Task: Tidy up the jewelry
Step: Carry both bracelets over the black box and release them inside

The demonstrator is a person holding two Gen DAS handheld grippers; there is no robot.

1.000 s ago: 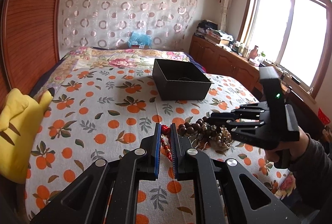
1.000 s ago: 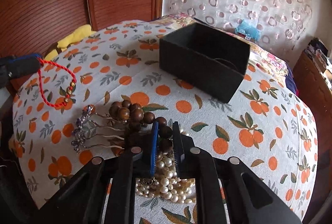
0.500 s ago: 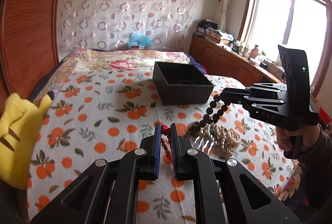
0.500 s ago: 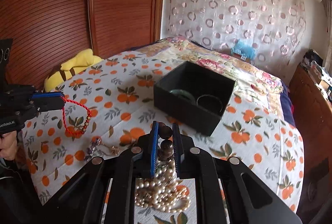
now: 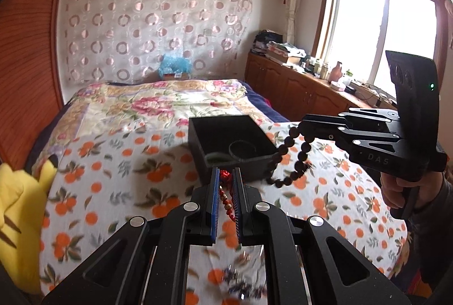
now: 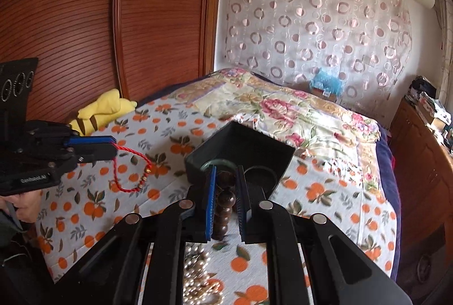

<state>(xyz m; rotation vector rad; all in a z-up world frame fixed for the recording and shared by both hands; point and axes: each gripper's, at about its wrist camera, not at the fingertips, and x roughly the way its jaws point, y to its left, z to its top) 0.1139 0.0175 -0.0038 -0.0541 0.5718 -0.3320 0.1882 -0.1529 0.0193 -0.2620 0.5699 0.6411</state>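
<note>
Left gripper clamped on red cord bracelet, loop hanging downward; right gripper clamped on dark wooden bead bracelet, dangling vertically beside black box

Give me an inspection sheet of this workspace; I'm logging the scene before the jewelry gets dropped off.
Surface: bed with orange-print sheet.
Job's things: black box holding two bangles; red cord bracelet and dark wooden bead bracelet both lifted; pearl strands and a purple hairpiece on the sheet.
Clutter: yellow plush toy.
Grippers: left tongs shut on the red cord bracelet; right tongs shut on the bead bracelet, near the box.
Cables: some on the window-side counter.
Surroundings: wooden wardrobe, patterned curtain, window, air conditioner.
</note>
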